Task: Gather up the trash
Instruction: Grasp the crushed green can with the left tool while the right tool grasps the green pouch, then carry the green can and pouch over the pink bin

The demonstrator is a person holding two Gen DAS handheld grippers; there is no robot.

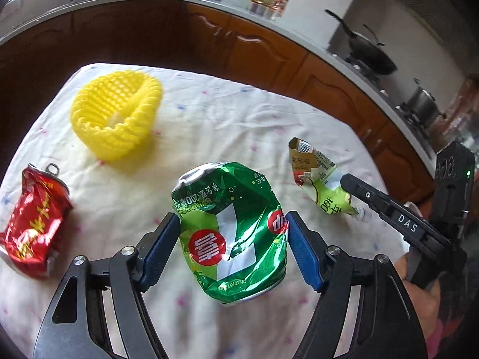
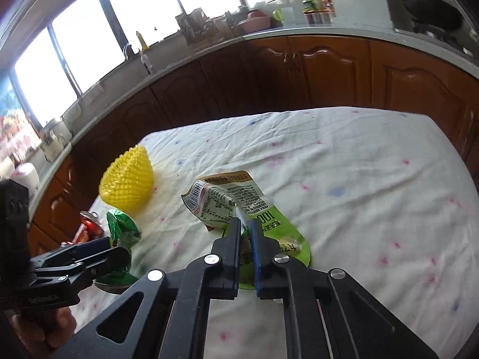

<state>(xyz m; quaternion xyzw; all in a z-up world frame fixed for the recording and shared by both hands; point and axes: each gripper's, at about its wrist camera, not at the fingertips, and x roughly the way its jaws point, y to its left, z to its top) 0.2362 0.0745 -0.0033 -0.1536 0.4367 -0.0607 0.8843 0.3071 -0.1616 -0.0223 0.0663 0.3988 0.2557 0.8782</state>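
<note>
Crushed green can [image 1: 232, 233] lies on its side on the tablecloth [image 1: 209, 113], w/ the left gripper [image 1: 233, 239] straddling it: jaws spread, one blue pad each side of the can's middle, right pad looks to be just touching, left pad w/ a sliver of gap, so not squeezing yet. Prob. lined up across the narrow dented waist bc that's where a flat pinch would hold best. Just right of it, the green-and-tan juice pouch [image 2: 239, 206] is pinched by the right gripper [image 2: 246, 230], jaws pressed together on the thin film near its lower half; the flat pouch needs a near-full close, hence the tight tongs. Its upper flap curls up free, spout end [image 1: 363, 214] on the cloth. Further out: crushed red can [image 1: 33, 224] at the left edge, untouched, and a yellow foam fruit net [image 1: 116, 116] beyond, well apart from both grippers. No bin in view, so where the trash goes can't tell. Kitchen cabinets [image 2: 314, 68] and counter behind.
</note>
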